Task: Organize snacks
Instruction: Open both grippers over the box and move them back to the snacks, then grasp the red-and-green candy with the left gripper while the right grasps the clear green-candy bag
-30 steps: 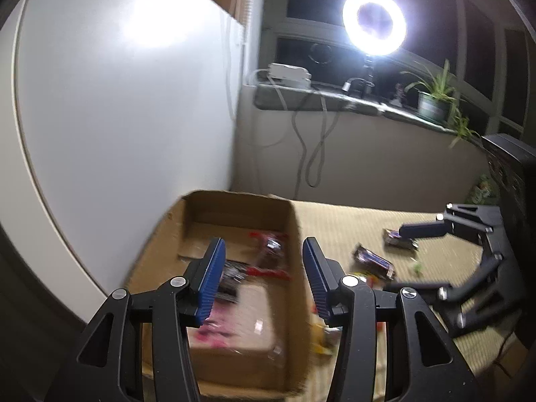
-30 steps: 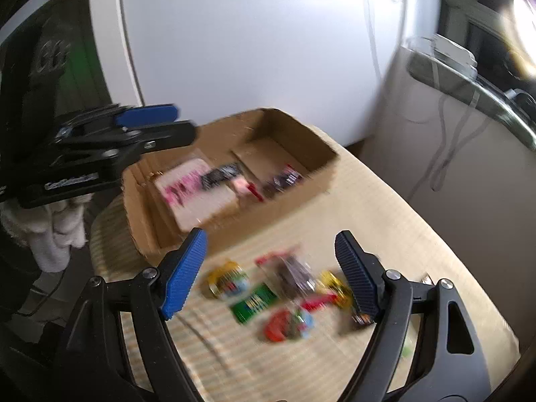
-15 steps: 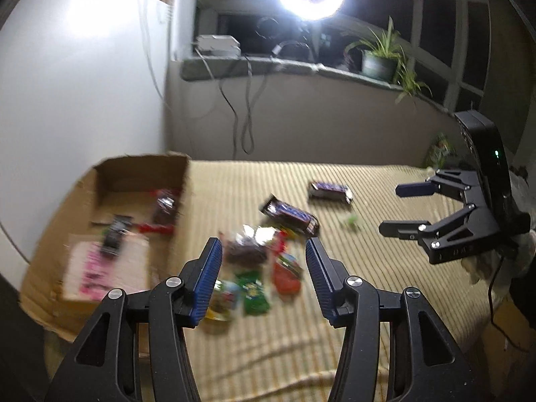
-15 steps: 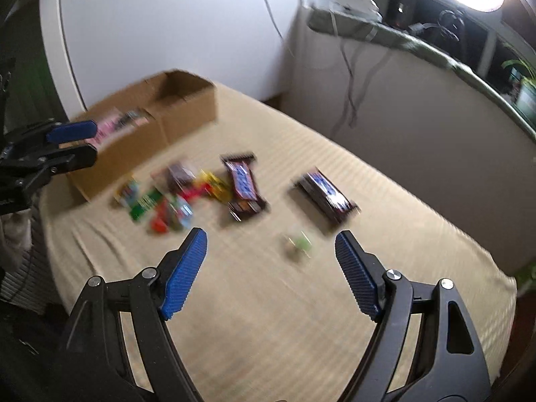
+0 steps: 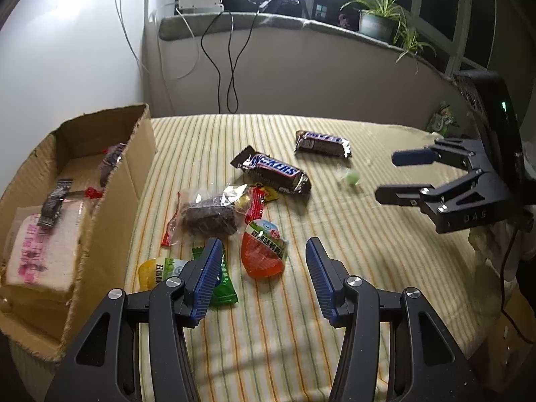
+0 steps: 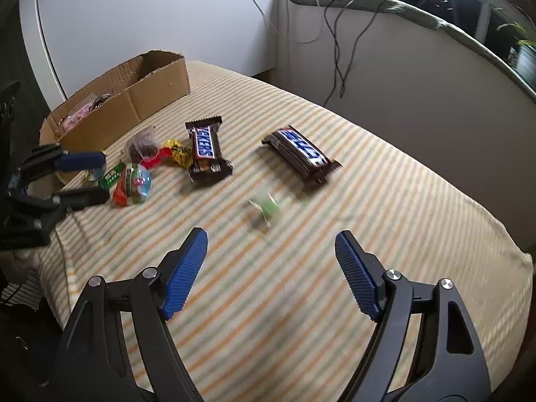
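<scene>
Loose snacks lie on a striped cloth: a Snickers bar (image 5: 273, 172), a second dark bar (image 5: 323, 142), a wrapped brownie (image 5: 207, 214), a red jelly cup (image 5: 264, 258), a yellow jelly cup (image 5: 157, 273), a green packet (image 5: 222, 284) and a small green candy (image 5: 351, 178). My left gripper (image 5: 263, 251) hovers open just above the red jelly cup, holding nothing. The right gripper (image 6: 270, 236) hangs over the green candy (image 6: 268, 209), its jaws wide and closing slightly with nothing between them. A cardboard box (image 5: 110, 201) at the left holds a few snacks.
A white-and-pink packet (image 5: 43, 251) fills the near end of the box. Behind the table a ledge (image 5: 268, 23) carries cables, a power adapter and a potted plant (image 5: 378, 23). A white wall stands at the left. The cloth drops off at the near and right edges.
Both views swung from the cardboard box toward the loose snacks and dropped closer to the cloth. The left gripper now sits over the jelly cups, the right one over the green candy.
</scene>
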The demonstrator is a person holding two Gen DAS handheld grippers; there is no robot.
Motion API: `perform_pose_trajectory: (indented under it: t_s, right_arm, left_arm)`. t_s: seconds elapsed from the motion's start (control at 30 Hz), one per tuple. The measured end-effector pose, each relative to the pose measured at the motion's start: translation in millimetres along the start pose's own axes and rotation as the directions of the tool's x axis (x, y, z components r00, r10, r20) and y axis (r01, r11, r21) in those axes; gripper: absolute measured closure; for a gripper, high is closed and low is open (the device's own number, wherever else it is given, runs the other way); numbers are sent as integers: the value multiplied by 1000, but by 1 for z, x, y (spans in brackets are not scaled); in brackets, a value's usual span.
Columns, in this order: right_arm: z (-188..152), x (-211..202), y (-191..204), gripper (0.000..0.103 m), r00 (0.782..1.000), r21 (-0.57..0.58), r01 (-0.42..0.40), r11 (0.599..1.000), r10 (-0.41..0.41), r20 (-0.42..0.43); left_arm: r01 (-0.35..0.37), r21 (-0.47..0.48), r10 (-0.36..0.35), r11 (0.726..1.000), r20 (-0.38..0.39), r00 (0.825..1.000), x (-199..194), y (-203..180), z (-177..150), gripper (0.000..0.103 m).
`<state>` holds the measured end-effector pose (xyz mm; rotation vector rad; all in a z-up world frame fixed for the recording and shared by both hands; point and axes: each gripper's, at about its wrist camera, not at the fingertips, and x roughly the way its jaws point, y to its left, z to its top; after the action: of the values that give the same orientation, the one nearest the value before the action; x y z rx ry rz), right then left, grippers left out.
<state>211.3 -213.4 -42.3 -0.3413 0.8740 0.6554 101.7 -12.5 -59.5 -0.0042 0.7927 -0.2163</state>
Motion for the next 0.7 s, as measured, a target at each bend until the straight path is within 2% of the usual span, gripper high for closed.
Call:
perform_pose_trajectory:
  t_s: [0.13,0.3,0.4,0.5,0.6,0.63,0.7]
  right_arm:
    - [11,21,2,36,1000,-3,5,1000,-5,-24]
    - [14,38,4,46,999,-5,-2,1000,2,-54]
    - [13,43,3,54,998,0,-8,1000,8,-67]
    - [13,44,4,55,997,-2,-7,1000,7,-71]
    - [15,46,3,61,997,-5,-6,1000,6,-74]
    - [15,46,3,66,997,-5,-5,1000,5,-74]
    - [16,46,4,67,997,-11,-4,1000,3,-75]
  left_arm:
    - [0,17,0,1000,-22,1000,10,-2,2,52]
    - [-6,23,7,1000,-55,998,20,-3,2,52]
    - [-1,40,4,999,-75,997,27,-5,2,62]
    - [5,62,0,998,-84,996,30,-9,2,67]
    - [8,61,-3,998,-82,997,29,-9,0,77]
    - [9,59,-5,998,-80,997,29,-8,0,79]
    - [15,53,-11,998,-79,997,28,-7,0,81]
